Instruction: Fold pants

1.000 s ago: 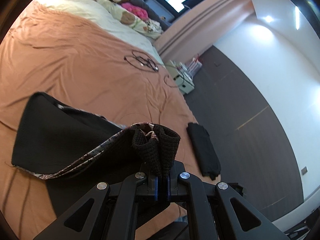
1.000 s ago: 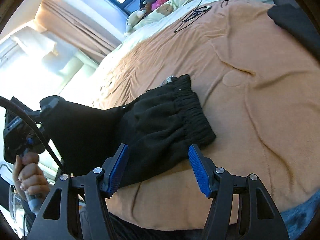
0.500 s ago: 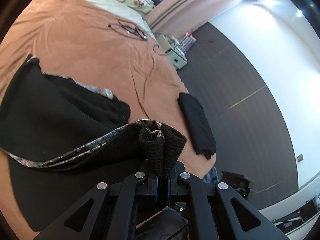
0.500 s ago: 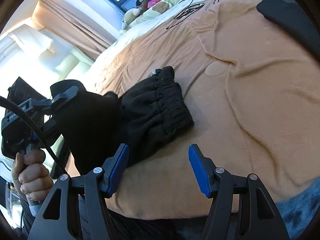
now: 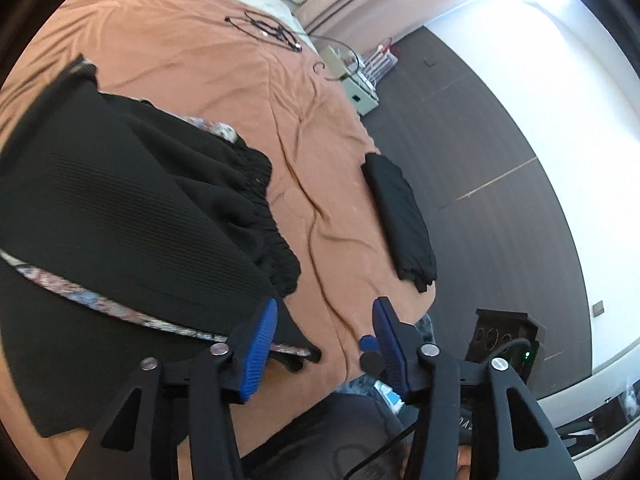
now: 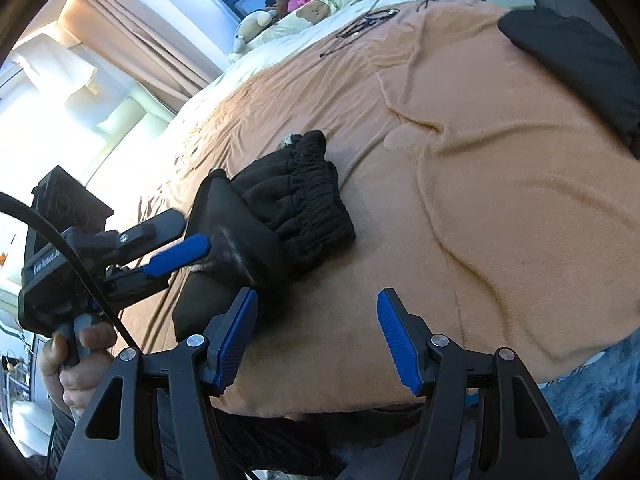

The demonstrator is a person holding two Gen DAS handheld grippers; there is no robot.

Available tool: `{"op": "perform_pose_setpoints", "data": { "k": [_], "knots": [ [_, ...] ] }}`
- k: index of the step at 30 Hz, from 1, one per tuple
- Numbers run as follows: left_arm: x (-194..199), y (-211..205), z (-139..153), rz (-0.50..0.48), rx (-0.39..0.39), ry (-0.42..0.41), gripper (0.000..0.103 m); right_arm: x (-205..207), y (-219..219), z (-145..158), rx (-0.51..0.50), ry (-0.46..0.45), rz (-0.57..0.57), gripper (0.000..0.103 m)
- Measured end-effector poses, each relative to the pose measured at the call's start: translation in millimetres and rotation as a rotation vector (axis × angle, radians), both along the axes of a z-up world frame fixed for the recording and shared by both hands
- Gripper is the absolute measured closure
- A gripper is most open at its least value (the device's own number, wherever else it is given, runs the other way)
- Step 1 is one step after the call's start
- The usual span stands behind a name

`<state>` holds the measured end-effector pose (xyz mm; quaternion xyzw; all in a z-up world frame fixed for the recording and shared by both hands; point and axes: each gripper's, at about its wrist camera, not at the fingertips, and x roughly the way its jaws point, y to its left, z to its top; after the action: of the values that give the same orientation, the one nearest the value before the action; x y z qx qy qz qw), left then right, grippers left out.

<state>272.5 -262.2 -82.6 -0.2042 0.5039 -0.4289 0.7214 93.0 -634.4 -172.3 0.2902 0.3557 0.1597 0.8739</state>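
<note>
The black pants (image 5: 120,208) lie folded on the orange bedspread (image 5: 224,80), their elastic waistband (image 5: 264,216) toward the bed's near edge and a patterned lining showing along one hem. My left gripper (image 5: 324,344) is open and empty, just off the folded hem. In the right wrist view the pants (image 6: 288,208) lie left of centre, with the left gripper (image 6: 180,240) beside them. My right gripper (image 6: 316,336) is open and empty above the bedspread (image 6: 500,200), near the bed's front edge.
Another folded black garment (image 5: 400,216) lies at the bed's right edge, also in the right wrist view (image 6: 580,64). Black cables (image 5: 272,30) lie farther up the bed. Pillows and soft toys (image 6: 304,0) are at the head. A white cabinet (image 5: 356,88) stands on the dark floor.
My left gripper has opened and let go of the pants' hem, which now lies on the folded pants. My right gripper stayed open and drew back slightly.
</note>
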Motion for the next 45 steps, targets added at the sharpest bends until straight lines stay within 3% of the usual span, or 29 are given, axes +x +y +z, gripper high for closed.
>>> {"op": "perform_pose_setpoints", "data": {
  "k": [6, 12, 17, 27, 35, 45],
  "knots": [
    [7.8, 41.4, -0.1, 0.074, 0.016, -0.026, 0.05, 1.9, 15.2, 17.0, -0.062, -0.023, 0.033, 0.042],
    [11.9, 95.1, -4.8, 0.177, -0.012, -0.044, 0.05, 9.6, 51.1, 33.3, -0.171, -0.035, 0.077, 0.042],
    [17.9, 126.1, -10.1, 0.233, 0.013, -0.058, 0.05, 20.6, 82.8, 46.2, -0.239, -0.044, 0.11, 0.042],
    [31.4, 184.6, -17.7, 0.357, 0.039, -0.093, 0.05, 47.9, 135.8, 60.0, -0.317, -0.05, 0.156, 0.042],
    [37.7, 218.8, -36.0, 0.422, 0.004, -0.035, 0.05, 70.9, 177.1, 63.2, -0.404, -0.057, 0.222, 0.042],
    [48.1, 245.3, -57.0, 0.467, 0.056, -0.021, 0.05, 101.1, 218.7, 51.6, -0.461, -0.041, 0.281, 0.042]
  ]
}}
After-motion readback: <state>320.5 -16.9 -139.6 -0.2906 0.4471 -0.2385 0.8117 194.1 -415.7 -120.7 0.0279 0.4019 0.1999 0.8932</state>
